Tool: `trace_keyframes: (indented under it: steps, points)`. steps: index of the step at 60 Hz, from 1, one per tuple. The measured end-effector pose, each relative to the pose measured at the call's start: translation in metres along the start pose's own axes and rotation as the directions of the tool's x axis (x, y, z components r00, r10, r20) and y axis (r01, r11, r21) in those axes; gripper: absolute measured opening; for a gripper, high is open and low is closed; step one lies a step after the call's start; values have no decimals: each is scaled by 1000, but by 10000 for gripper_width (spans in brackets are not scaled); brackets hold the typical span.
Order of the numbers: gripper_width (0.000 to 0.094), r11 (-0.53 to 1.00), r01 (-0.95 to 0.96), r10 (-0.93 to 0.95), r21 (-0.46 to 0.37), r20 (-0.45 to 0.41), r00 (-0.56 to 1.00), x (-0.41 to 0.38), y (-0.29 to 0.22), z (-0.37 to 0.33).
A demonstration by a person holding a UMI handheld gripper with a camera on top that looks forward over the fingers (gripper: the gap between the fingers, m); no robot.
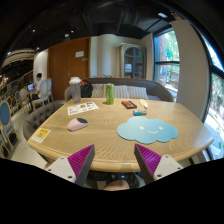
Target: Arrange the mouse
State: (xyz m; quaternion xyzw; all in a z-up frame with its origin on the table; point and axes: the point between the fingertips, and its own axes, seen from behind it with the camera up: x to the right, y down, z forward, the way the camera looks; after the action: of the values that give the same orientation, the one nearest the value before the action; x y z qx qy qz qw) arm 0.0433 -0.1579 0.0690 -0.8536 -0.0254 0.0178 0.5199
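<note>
A small pale mouse [77,124] lies on the left part of the round wooden table [100,140], well beyond my fingers. A light-blue cloud-shaped mouse mat [148,130] lies on the right part of the table, ahead of my right finger. My gripper [114,160] hovers at the table's near edge, open, with nothing between its magenta pads [81,160]. The mouse and the mat lie apart from each other.
On the table stand a green bottle [109,93], a white jug [75,87], papers [82,108], a dark book [129,104], a small blue item [140,113] and a yellow card [40,134]. Chairs [8,118] stand left; windows [168,60] lie behind.
</note>
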Motion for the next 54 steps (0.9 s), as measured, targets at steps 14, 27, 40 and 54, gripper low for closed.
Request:
trace_keyframes:
  steps: [14,27,40,54]
  points:
    - [834,1000,20,-19,-17,63,998,-64,-4,24]
    - [833,995,38,-21,-92,183,983,-146,3,90]
    - [830,983,28,16,-181,235,972,-199,10,155]
    - [814,982,-16,54,-190,197,979,-210,-19,208]
